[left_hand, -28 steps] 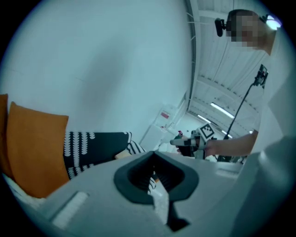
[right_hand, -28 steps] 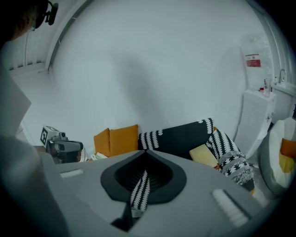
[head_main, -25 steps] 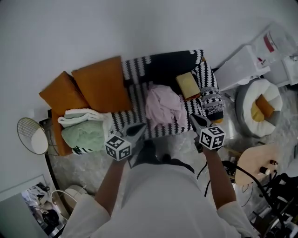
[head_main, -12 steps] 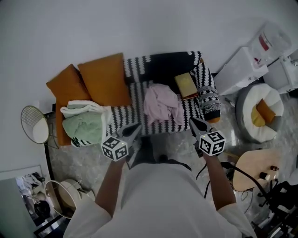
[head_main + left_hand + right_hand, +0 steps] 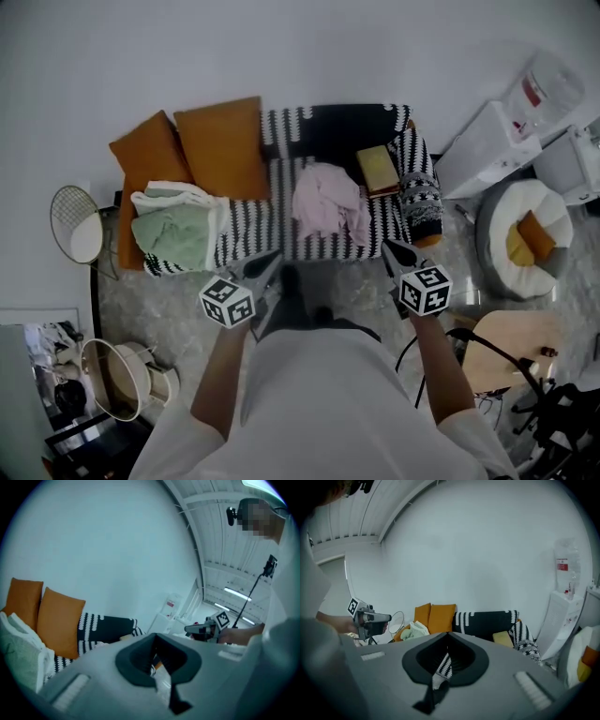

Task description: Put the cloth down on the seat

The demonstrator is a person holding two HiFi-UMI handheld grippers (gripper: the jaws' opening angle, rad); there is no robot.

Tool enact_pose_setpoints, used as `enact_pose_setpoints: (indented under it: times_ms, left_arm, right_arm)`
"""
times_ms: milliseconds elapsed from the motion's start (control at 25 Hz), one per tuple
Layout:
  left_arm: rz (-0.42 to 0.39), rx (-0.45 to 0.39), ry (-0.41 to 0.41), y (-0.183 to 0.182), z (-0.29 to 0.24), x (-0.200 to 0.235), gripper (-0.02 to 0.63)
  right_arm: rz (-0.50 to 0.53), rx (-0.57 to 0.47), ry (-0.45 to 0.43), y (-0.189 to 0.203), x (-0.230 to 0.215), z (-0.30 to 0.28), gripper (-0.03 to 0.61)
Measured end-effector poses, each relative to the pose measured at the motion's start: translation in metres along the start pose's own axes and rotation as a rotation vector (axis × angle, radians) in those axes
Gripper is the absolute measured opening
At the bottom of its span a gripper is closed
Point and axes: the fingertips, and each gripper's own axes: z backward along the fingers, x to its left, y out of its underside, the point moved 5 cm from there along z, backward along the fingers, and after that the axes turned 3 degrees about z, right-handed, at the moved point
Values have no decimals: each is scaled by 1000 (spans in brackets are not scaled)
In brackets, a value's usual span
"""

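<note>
Head view looks steeply down on the sofa (image 5: 337, 131); both gripper views face it, low

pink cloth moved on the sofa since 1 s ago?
No. The pink cloth lies in the same spot on the striped seat, just left of the yellow item.

Two orange cushions (image 5: 220, 145) lean side by side, a folded green blanket (image 5: 173, 239) just beside them, a white pouf (image 5: 525, 234) well apart.
</note>
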Motion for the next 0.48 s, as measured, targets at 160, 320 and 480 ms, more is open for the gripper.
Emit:
enact_pose_setpoints:
  times_ms: [160,320,480]
  left_arm:
    - [-6,-13,-12,1,18,-9,0]
    - [-12,-21,-17,0,38,-8,0]
    - [-22,-18,-6,-1,59,-5,0]
  right_arm:
    - [12,-3,6,1,14,11,6]
    - [24,-14,6,-4,35,11,5]
    - [-38,-65,27,-11,61,9,6]
